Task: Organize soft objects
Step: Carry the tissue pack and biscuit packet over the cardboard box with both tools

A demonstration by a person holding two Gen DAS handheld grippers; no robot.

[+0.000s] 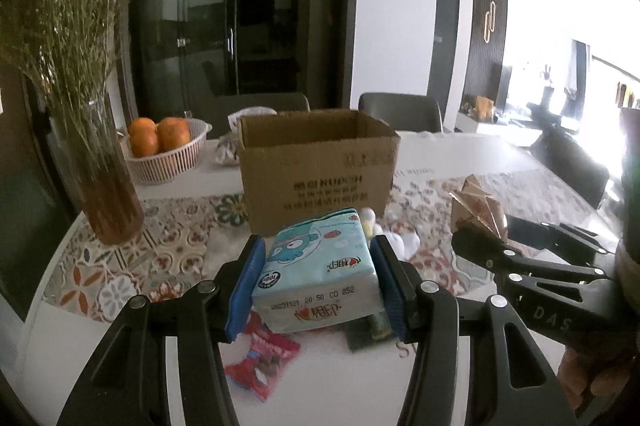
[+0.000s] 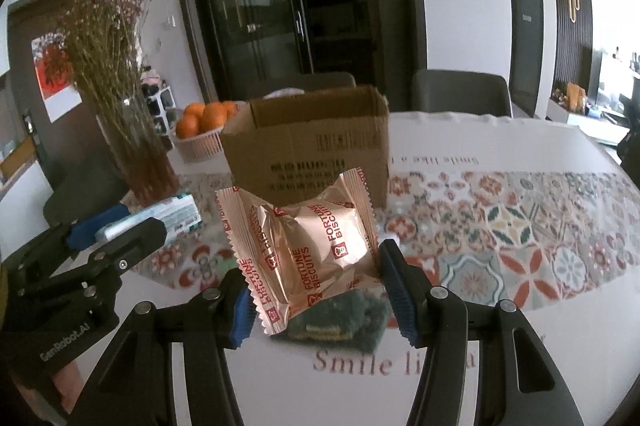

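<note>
My left gripper (image 1: 318, 262) is shut on a light-blue tissue pack (image 1: 316, 266) with a cartoon print, held above the table in front of an open cardboard box (image 1: 316, 161). My right gripper (image 2: 316, 278) is shut on a rose-gold Fortune Biscuits packet (image 2: 308, 250), also held in front of the box (image 2: 308, 145). The right gripper and its packet (image 1: 476, 209) show at the right of the left wrist view. The left gripper with the tissue pack (image 2: 176, 216) shows at the left of the right wrist view.
A red snack packet (image 1: 260, 358) and a dark green item (image 2: 344, 318) lie on the white table under the grippers. A white soft object (image 1: 400, 238) lies by the box. A vase of dried flowers (image 1: 104, 177) and a basket of oranges (image 1: 164, 149) stand at the left. Chairs stand behind the table.
</note>
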